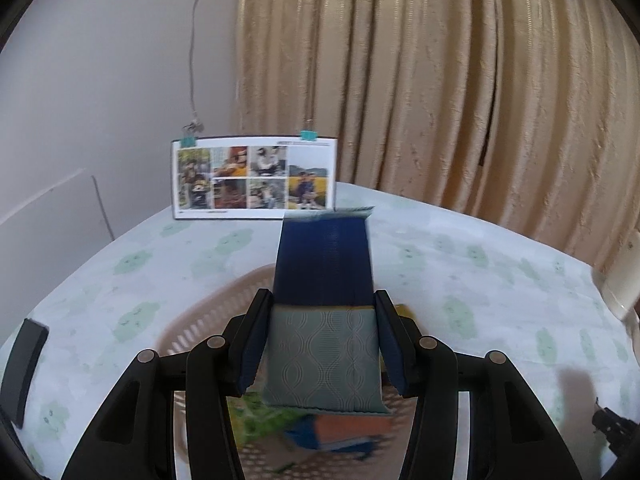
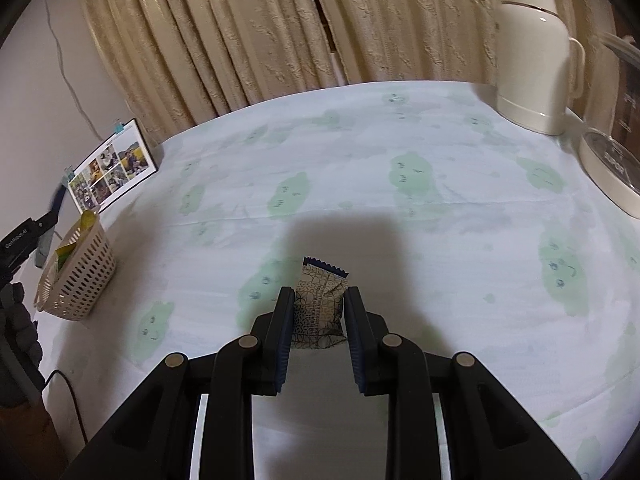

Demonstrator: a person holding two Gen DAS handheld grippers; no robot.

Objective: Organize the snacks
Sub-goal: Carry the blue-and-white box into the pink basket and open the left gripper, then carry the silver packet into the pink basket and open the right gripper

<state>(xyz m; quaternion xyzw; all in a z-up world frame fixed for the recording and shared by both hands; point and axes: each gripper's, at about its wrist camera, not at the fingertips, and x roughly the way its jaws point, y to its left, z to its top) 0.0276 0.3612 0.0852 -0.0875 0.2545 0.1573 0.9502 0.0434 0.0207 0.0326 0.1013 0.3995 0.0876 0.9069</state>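
the left gripper [image 1: 324,312] is clamped on a long blue-and-grey snack packet [image 1: 325,300], its fingers pressed against the two long edges about midway down. the packet hangs in the air right over the beige perforated basket [image 1: 188,332], which already holds a few other wrappers, green and orange among them, though they are blurred. over on the right, the right gripper [image 2: 319,312] has its fingers on either side of a small patterned snack [image 2: 320,308] that lies on the cloud-print tablecloth [image 2: 400,140], well apart from the basket. the pads look to be touching the wrapper's sides, but i cannot tell whether they are actually squeezing it.

both packets look light and crinkly to me, thin foil or plastic film with a soft filling or some air inside. that sort of wrapper is slippery and gives way under pressure, so a hold across the middle of the body seems safest, where the contents give the pads something to bear on. the crimped, zigzag ends are flat and would likely slide out. a hard squeeze could crush whatever is inside the small one.
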